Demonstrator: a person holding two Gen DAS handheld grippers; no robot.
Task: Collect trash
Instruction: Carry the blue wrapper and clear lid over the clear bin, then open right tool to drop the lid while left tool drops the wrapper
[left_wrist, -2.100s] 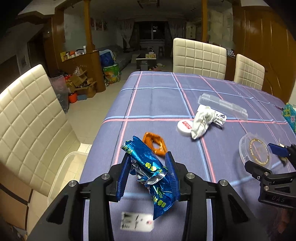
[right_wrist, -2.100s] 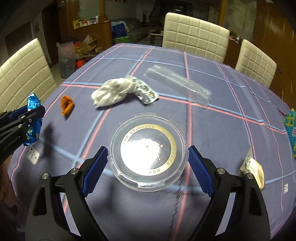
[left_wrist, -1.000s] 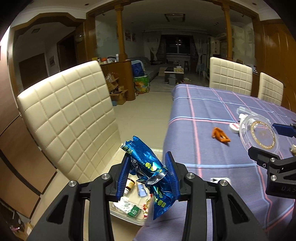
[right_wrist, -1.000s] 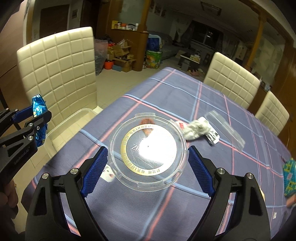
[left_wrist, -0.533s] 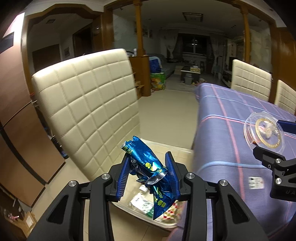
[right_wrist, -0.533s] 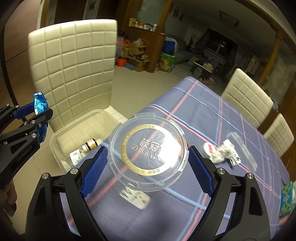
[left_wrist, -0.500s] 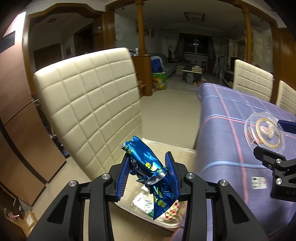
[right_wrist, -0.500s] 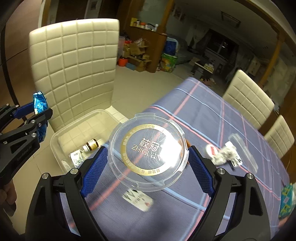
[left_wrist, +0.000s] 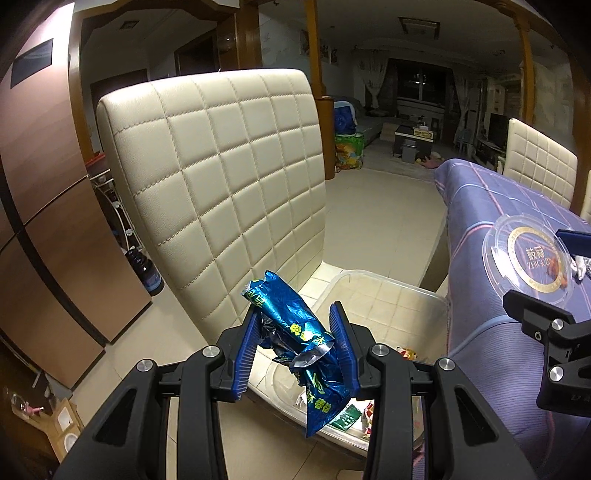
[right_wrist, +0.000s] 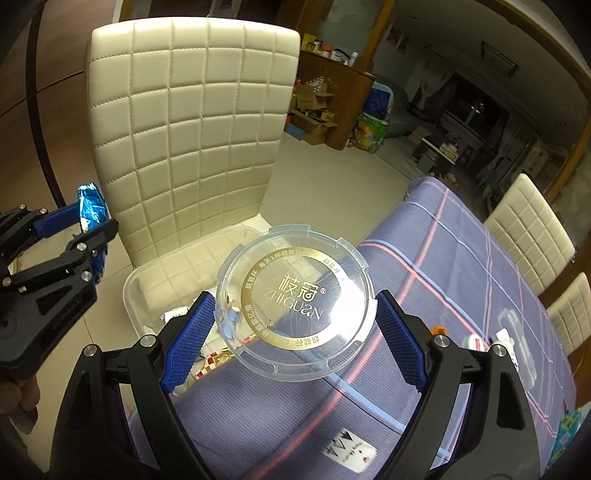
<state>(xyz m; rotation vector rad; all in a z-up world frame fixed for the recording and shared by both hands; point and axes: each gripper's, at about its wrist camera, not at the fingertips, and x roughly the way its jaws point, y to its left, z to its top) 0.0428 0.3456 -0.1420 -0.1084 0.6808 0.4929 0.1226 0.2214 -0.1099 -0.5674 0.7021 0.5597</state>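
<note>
My left gripper (left_wrist: 297, 345) is shut on a crumpled blue foil wrapper (left_wrist: 295, 332) and hangs over the near edge of a clear plastic bin (left_wrist: 388, 291) on the floor beside the table; the wrapper (right_wrist: 90, 206) also shows at the left of the right wrist view. The right gripper (right_wrist: 295, 328) is shut on a round clear lid with a gold ring (right_wrist: 295, 301), held over the table's corner beside the bin (right_wrist: 147, 273). That lid (left_wrist: 532, 260) shows at the right of the left wrist view. Several pieces of trash lie in the bin.
A cream quilted chair (left_wrist: 221, 184) stands right behind the bin. The table (right_wrist: 461, 251) has a purple checked cloth with a white tissue, a clear tray, an orange scrap (right_wrist: 439, 328) and a paper slip (right_wrist: 349, 452) on it. More chairs (right_wrist: 528, 229) line its far side.
Both grippers have swung left off the table toward the floor bin, still holding the wrapper and the lid. The bin and chair have grown larger in both views.
</note>
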